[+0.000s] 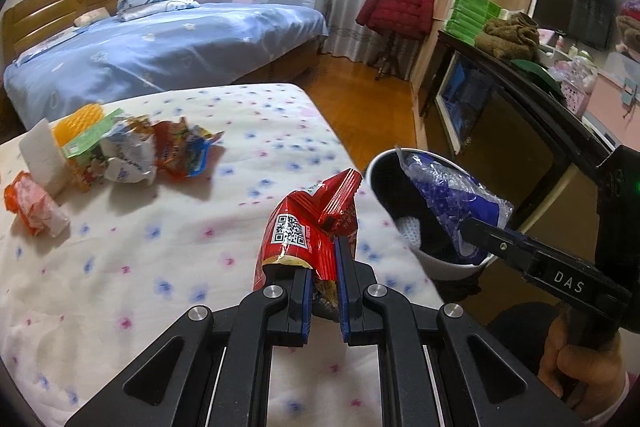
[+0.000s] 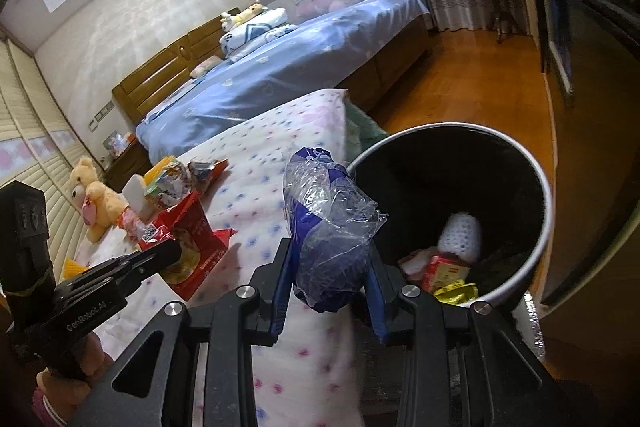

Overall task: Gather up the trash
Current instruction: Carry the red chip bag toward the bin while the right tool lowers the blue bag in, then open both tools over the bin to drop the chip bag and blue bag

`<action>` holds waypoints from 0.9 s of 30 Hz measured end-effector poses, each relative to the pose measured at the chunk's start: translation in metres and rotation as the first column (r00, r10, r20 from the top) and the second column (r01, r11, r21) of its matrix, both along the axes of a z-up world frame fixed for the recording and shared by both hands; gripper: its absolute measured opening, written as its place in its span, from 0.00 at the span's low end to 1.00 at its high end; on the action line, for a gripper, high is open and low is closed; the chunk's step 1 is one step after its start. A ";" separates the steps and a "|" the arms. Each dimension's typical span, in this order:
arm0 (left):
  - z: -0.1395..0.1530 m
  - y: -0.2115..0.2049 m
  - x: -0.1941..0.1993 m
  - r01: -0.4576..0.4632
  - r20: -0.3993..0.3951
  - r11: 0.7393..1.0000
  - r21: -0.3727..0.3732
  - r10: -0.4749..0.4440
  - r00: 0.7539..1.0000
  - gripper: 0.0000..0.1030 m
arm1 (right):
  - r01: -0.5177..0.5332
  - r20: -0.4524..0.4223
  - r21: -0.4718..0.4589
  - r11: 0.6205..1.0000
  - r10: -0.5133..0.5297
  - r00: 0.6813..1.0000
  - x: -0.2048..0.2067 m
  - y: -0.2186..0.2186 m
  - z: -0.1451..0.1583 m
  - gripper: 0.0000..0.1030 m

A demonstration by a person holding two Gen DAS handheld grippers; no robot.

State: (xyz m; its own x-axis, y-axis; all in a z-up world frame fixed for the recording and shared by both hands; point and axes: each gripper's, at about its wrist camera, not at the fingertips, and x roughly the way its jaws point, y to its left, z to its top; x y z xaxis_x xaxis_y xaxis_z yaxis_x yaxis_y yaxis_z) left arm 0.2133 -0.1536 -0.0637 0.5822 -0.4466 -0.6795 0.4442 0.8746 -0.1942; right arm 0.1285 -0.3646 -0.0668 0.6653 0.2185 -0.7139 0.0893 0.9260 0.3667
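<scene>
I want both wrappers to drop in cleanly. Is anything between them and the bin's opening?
Nothing visible blocks either one. The blue wrapper is beside the open trash bin; the red wrapper has only bare bedspread before the rim.

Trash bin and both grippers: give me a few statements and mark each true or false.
1. The left gripper is shut on a red snack wrapper. True.
2. The right gripper holds an orange packet. False: it is shut on a blue and clear plastic wrapper.
3. The trash bin is empty. False: some packets already lie at its bottom.
4. More wrappers lie on the flowered bedcover. True.
5. The red jacket lies on the blue bed. False: it hangs on a coat stand.
</scene>
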 end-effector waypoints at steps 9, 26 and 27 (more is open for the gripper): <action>0.000 -0.029 0.005 0.050 0.012 0.999 0.004 -0.050 0.999 0.09 | 0.065 -0.006 -0.004 0.998 -0.065 0.998 -0.010 -0.029 -0.004 0.33; -0.009 -0.081 0.022 0.123 -0.014 0.992 0.014 -0.123 0.992 0.09 | 0.118 -0.032 -0.011 0.993 -0.118 0.992 -0.011 -0.057 -0.014 0.33; -0.009 -0.083 0.024 0.127 -0.015 0.992 0.016 -0.127 0.992 0.09 | 0.120 -0.035 -0.013 0.993 -0.121 0.992 -0.010 -0.059 -0.015 0.33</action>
State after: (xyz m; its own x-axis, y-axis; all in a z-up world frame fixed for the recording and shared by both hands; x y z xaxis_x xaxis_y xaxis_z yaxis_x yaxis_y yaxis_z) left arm 0.2369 -0.2369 -0.0727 0.5122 -0.5046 -0.6950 0.5490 0.8147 -0.1869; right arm 0.1185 -0.4232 -0.0813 0.6605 0.1306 -0.7394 0.2132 0.9116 0.3515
